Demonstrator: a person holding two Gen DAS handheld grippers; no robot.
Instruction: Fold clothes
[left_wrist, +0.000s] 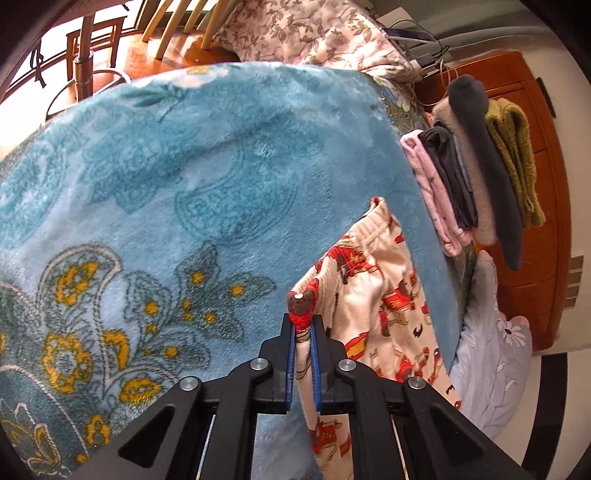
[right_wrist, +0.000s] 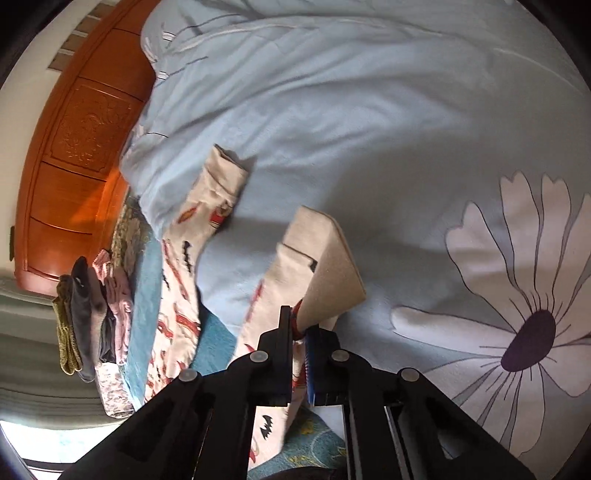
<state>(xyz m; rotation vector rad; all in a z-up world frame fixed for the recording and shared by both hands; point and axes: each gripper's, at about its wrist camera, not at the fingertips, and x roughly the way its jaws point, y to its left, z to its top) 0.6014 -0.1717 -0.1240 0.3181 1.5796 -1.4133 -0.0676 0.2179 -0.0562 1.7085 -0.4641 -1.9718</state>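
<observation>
Blue plush covers most of the left wrist view: a fleece blanket (left_wrist: 177, 177) with a pale paisley pattern, and yellow and grey flowers along its near left part. Beyond its far edge on the left stand a wooden chair (left_wrist: 177, 33) and a sunlit wooden floor, then a floral quilt (left_wrist: 310, 33) bunched at the top. Low in the middle, the left gripper (left_wrist: 303, 332) has its fingers pressed together on a red-trimmed corner of the cream pants (left_wrist: 373, 295), which are printed with red fire trucks and lie on the right part of the blanket. Further right sits a stack of folded clothes (left_wrist: 476, 173) in pink, grey, beige and olive, with an orange wooden headboard (left_wrist: 532, 258) behind it and a light blue duvet (left_wrist: 495, 369) below.

In the right wrist view, the headboard (right_wrist: 74, 155) curves along the left, with the folded stack (right_wrist: 92, 321) below it. The pants (right_wrist: 177, 295) drape from the blanket up onto the duvet (right_wrist: 369, 129), one leg reaching further up it. The right gripper (right_wrist: 301, 328) is clamped on another red-edged corner of the pants, the cloth folded up stiffly above its fingers. A large white flower with a dark centre (right_wrist: 528, 339) is printed on the duvet at right.
</observation>
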